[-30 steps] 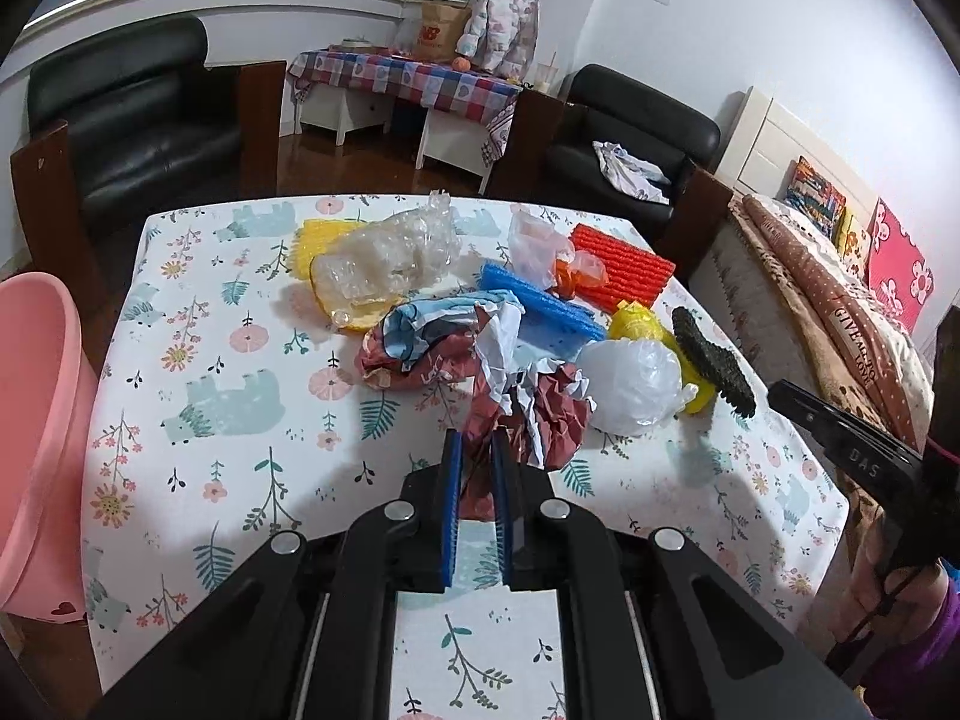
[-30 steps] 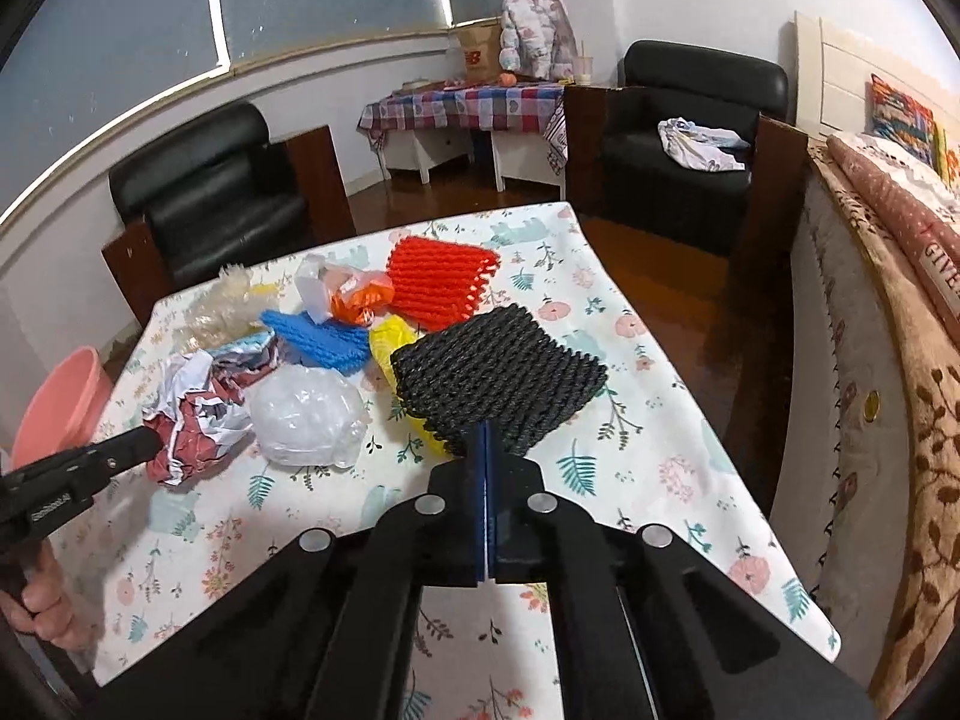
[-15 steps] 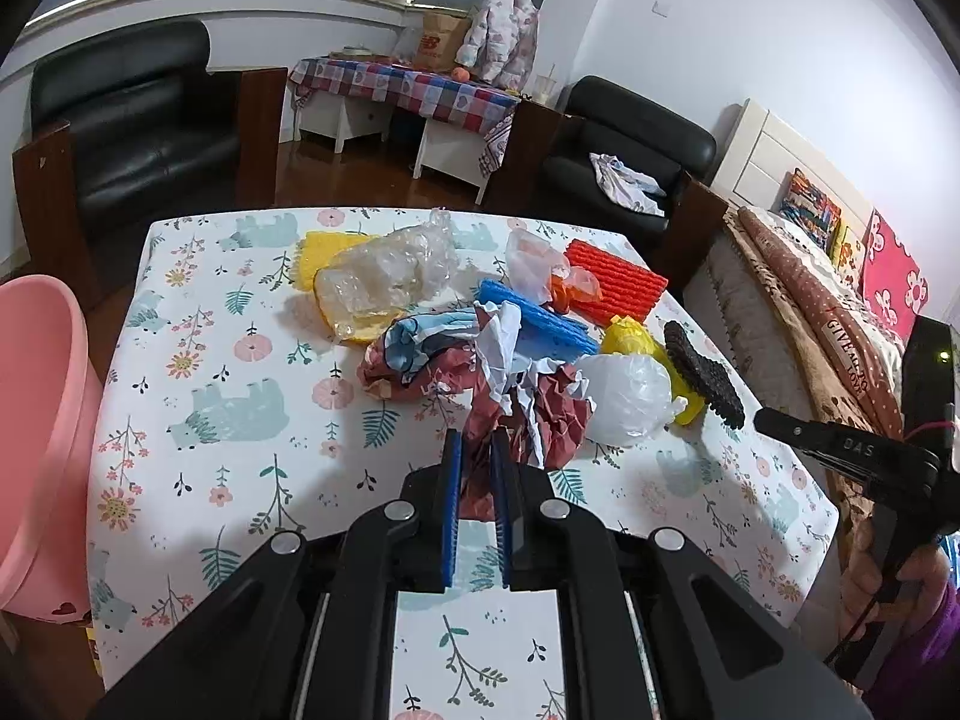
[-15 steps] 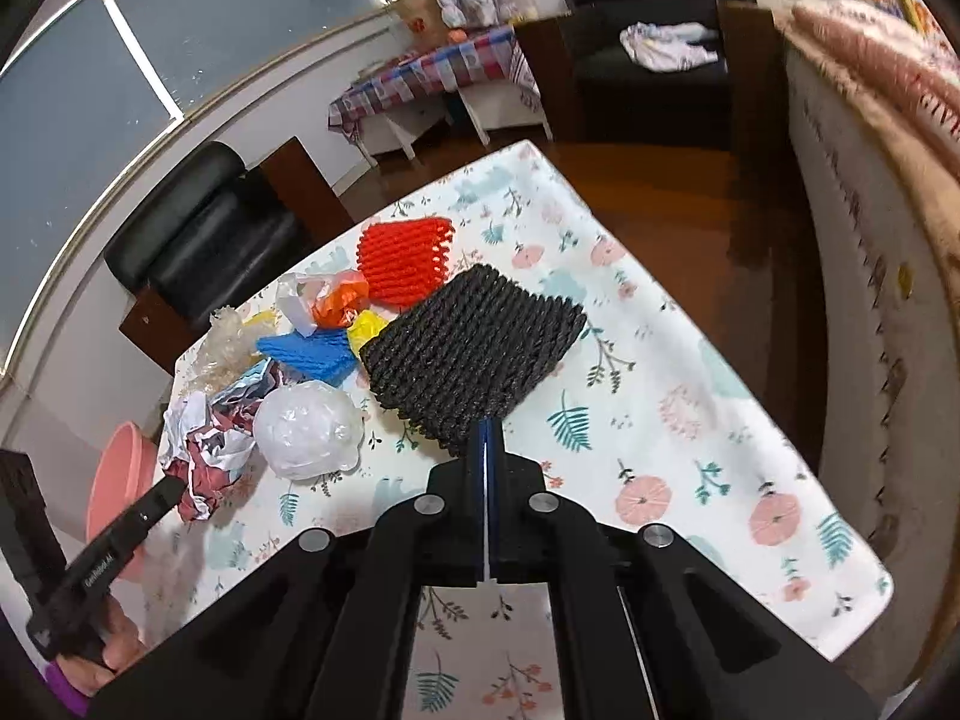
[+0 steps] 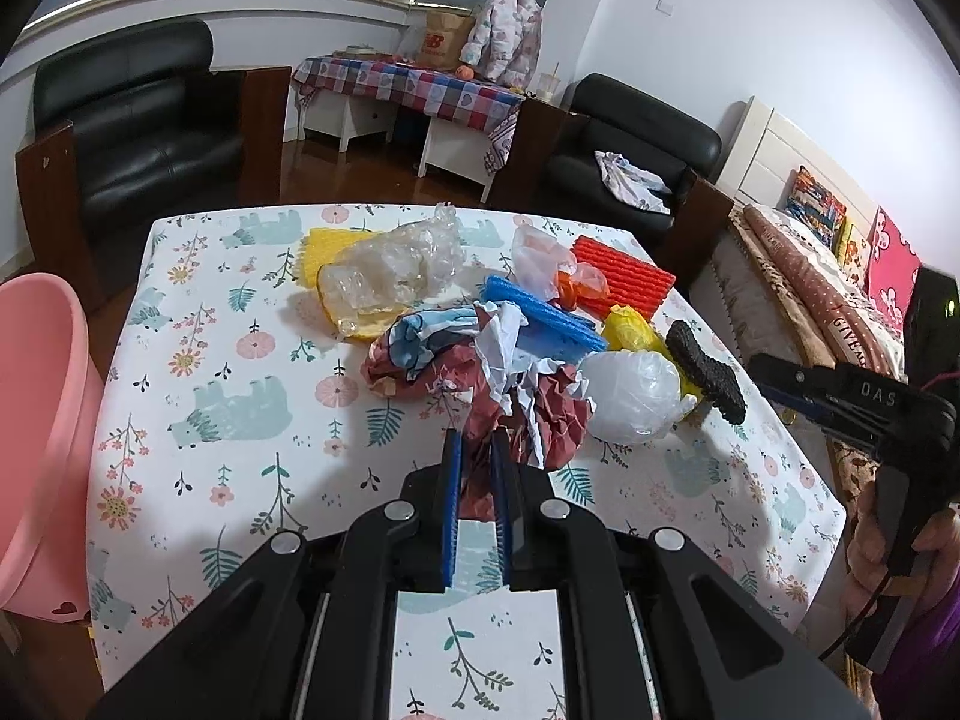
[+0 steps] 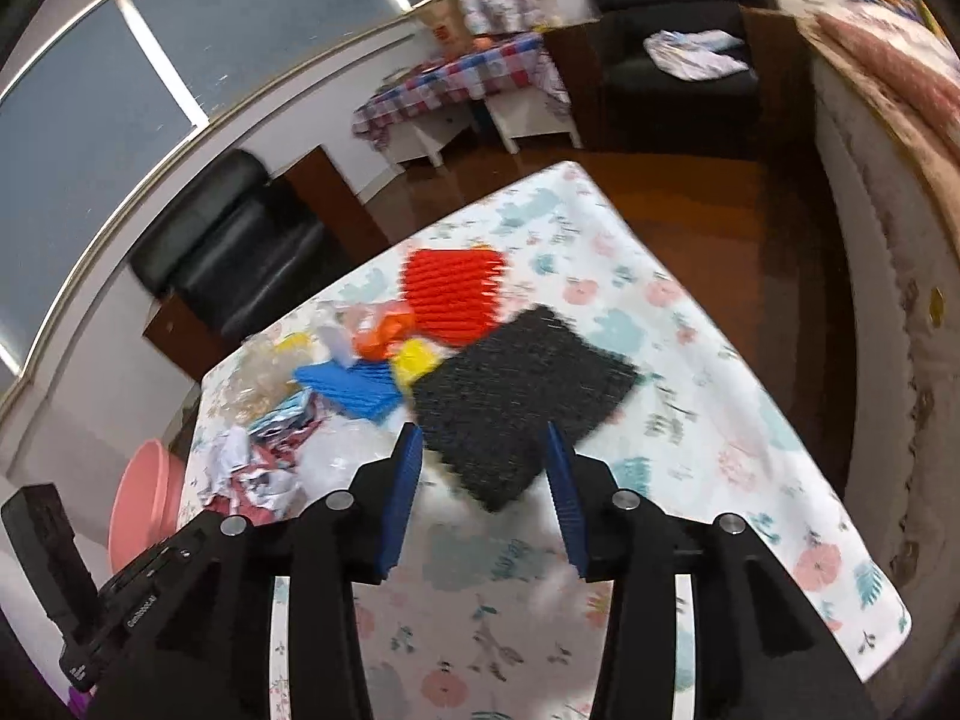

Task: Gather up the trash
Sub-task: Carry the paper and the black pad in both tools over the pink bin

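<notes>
Pink basin (image 5: 36,420) is seen at far left of the L view, beside the tabletop (image 5: 198,324). Crumpled red paper (image 5: 528,414) is pinched by the left gripper (image 5: 477,468). Only the R view shows the right gripper (image 6: 486,468) fingers just spread, black foam net (image 6: 516,396) loose between them, blurred.

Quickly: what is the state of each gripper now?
Left gripper: shut on crumpled red paper.
Right gripper: jaws have just been opening; black foam mat between them, not pressed.
</notes>
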